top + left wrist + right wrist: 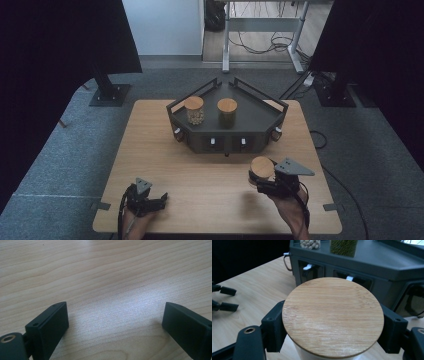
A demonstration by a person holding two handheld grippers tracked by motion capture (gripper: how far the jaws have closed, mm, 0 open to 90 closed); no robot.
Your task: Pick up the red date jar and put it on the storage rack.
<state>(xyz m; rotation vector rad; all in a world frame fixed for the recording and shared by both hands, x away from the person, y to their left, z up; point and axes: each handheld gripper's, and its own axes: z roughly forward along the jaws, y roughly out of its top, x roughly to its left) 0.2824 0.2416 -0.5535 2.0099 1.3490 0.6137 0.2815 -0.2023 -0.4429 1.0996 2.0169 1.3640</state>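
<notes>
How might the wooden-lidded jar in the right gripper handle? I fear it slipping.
The jar looks smooth-walled, so the right gripper may let it slide. Its lid seems loose-fitting and could lift. Likely fragile if dropped on the table.

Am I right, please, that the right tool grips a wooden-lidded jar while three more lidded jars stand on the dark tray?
Not quite: the high view shows two jars on the dark tray, not three. The right tool does grip a wooden-lidded jar, as the right gripper view shows.

Upright bamboo-lidded jar (pixel 333 316) clamped above the table.
</notes>
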